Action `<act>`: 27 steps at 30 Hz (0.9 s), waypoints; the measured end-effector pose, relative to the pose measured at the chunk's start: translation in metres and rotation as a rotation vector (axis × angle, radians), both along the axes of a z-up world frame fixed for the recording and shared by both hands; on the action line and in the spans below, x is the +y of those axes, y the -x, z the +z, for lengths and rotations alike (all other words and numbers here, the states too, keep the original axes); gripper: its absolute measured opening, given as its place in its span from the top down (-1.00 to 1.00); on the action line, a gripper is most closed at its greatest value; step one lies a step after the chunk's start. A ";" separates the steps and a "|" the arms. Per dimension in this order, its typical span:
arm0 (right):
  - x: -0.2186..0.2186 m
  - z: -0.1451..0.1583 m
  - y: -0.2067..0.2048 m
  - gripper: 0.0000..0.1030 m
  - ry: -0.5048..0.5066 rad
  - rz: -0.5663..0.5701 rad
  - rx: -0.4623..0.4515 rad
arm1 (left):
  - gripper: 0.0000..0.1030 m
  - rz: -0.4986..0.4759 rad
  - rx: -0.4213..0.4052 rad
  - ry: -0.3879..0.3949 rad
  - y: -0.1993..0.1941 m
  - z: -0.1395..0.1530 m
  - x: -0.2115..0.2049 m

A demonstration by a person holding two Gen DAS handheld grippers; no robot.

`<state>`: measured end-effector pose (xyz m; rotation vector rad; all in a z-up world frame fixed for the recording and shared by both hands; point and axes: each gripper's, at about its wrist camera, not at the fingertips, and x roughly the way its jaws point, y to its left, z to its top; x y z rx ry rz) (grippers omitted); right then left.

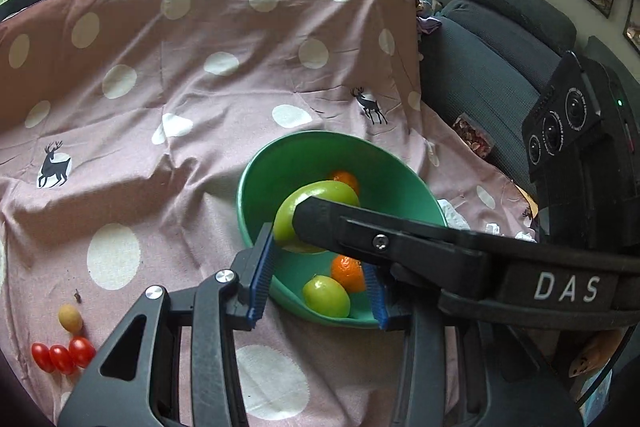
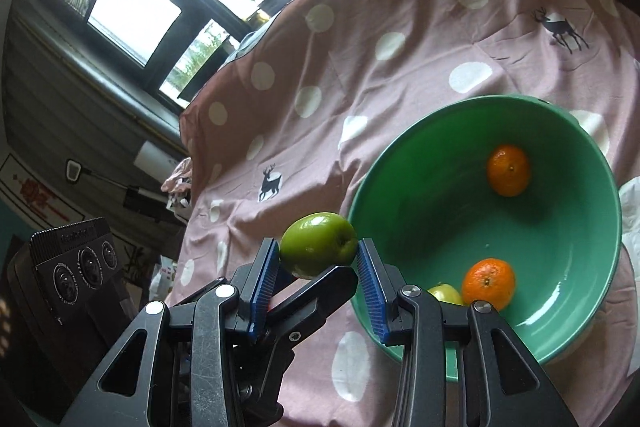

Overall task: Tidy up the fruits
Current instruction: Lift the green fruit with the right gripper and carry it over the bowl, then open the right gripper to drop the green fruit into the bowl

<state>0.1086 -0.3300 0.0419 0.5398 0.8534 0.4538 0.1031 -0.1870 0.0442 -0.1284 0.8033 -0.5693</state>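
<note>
I hold the apple (image 2: 318, 245) clenched in my right gripper (image 2: 318, 267) beside the bowl (image 2: 560, 343) for dropping in; left gripper (image 1: 318, 283) jaws released.

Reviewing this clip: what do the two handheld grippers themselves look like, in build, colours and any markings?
Both are black plastic linkage frames with silver pivot bolts and ribbed blue pads on the fingers. The left gripper looks identical in build to the right gripper. Seen from the left wrist camera, the right gripper's body carries white "DAS" lettering. No sleeves or hands are visible.
</note>
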 end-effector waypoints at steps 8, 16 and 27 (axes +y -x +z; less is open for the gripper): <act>-0.026 -0.005 0.002 0.18 -0.008 -0.073 0.019 | 0.21 -0.056 0.016 0.001 -0.007 -0.004 -0.025; -0.042 -0.011 0.002 0.18 0.002 -0.119 0.048 | 0.21 -0.090 0.038 -0.002 -0.012 -0.012 -0.043; -0.052 -0.021 -0.001 0.17 0.037 -0.158 0.094 | 0.21 -0.118 0.068 -0.006 -0.015 -0.024 -0.059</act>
